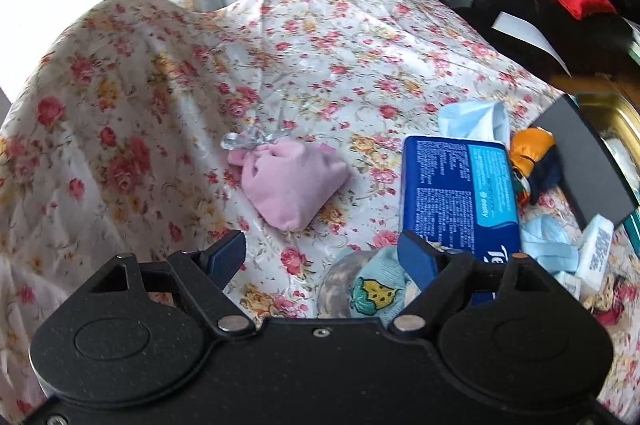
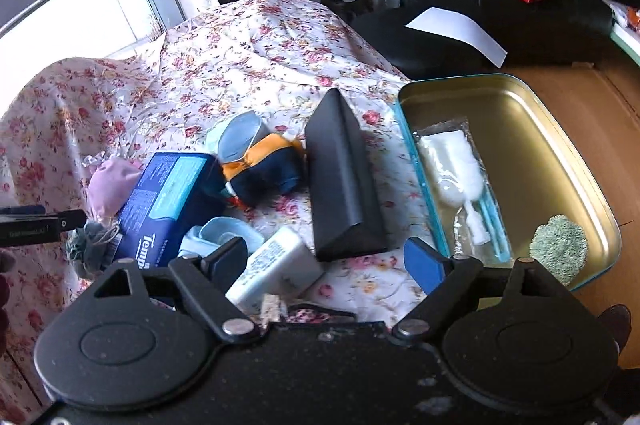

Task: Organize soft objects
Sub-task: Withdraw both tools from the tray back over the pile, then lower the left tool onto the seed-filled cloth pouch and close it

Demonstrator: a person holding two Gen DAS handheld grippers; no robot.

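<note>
Sorting is under way: the gold tin [image 2: 560,129] at the table's right edge already holds a packaged duster [image 2: 456,177] and a green puff [image 2: 559,248]. The left gripper [image 1: 322,257] hangs wide open and empty above the floral cloth [image 1: 160,97], with the pink pouch [image 1: 290,181] just ahead. Likely next: drop and close on that pouch. The right gripper [image 2: 326,261] is spread too, holding nothing, over a white packet [image 2: 276,267] beside the black case [image 2: 344,177].

The blue tissue pack [image 2: 168,205] shows "Temp", cut off; its fine print and the white packet's [image 2: 276,265] label stay unreadable.
</note>
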